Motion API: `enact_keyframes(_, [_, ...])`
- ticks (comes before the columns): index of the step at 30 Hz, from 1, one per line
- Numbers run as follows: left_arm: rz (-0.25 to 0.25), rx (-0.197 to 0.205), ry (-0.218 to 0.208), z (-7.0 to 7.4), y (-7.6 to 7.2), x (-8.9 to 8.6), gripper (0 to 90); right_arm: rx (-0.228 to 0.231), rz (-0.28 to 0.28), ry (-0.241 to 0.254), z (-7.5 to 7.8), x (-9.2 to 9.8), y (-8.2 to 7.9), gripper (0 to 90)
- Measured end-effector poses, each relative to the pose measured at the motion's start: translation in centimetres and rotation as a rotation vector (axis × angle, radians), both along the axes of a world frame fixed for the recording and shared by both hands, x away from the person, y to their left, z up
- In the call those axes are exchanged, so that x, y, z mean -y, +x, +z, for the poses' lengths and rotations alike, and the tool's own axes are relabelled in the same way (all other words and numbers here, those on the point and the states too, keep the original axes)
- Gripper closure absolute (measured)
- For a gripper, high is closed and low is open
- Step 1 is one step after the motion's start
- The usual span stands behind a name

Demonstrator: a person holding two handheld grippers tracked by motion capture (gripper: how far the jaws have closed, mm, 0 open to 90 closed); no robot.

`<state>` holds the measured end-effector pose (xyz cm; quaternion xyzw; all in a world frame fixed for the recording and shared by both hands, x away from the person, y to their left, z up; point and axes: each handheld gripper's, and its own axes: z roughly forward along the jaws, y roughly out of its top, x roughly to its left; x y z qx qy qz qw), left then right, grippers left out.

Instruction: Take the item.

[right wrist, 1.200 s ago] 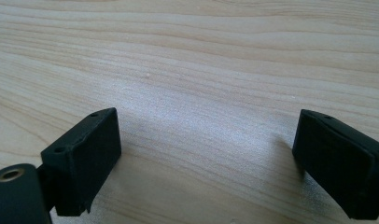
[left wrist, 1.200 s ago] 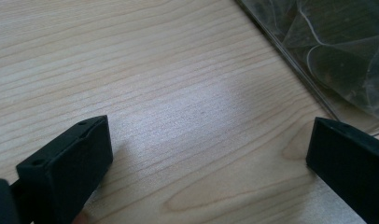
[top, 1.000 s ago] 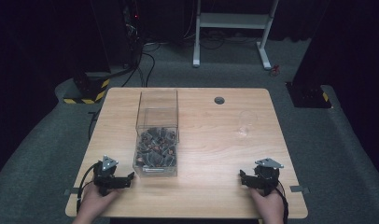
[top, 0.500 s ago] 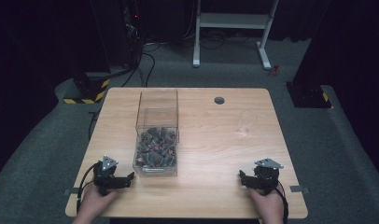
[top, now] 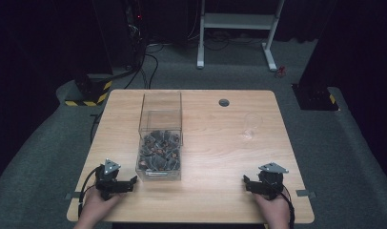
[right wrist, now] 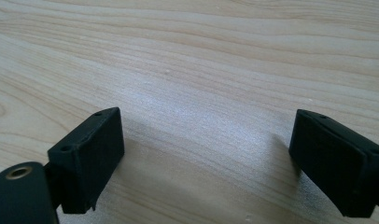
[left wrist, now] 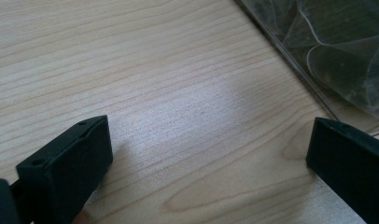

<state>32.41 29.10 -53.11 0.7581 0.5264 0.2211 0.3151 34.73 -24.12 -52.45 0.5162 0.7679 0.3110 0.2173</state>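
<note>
A clear plastic box point(top: 160, 138) stands on the wooden table point(top: 215, 143), its lower half holding a heap of dark small pieces point(top: 158, 152). My left gripper point(top: 129, 182) rests near the front left edge, just left of the box's near corner, jaws wide apart over bare wood. In the left gripper view point(left wrist: 208, 154) the box's clear wall point(left wrist: 337, 51) rises at the upper right. My right gripper point(top: 246, 183) sits at the front right, open, with nothing between its jaws; the right gripper view point(right wrist: 206, 144) looks onto plain wood grain.
A clear drinking glass point(top: 251, 125) stands right of centre. A round cable grommet point(top: 224, 102) sits near the far edge. Beyond the table are a white desk frame point(top: 237, 28), cables and dark carpet.
</note>
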Motion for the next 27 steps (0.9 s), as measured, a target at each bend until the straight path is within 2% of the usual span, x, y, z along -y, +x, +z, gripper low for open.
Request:
enact_keyframes(12, [0.000,-0.001,0.000,0.0,0.0,0.0,0.6,0.012,0.037,0.003,0.2,-0.4,-0.5,13.5])
enact_keyframes(20, [0.000,0.000,0.000,0.0,0.0,0.0,0.6,0.011,0.047,0.030,0.3,-0.9,-0.8,14.6])
enact_keyframes(27, [0.000,-0.001,0.000,0.0,0.0,0.0,0.6,0.019,0.080,0.050,0.4,-1.6,-1.1,15.2])
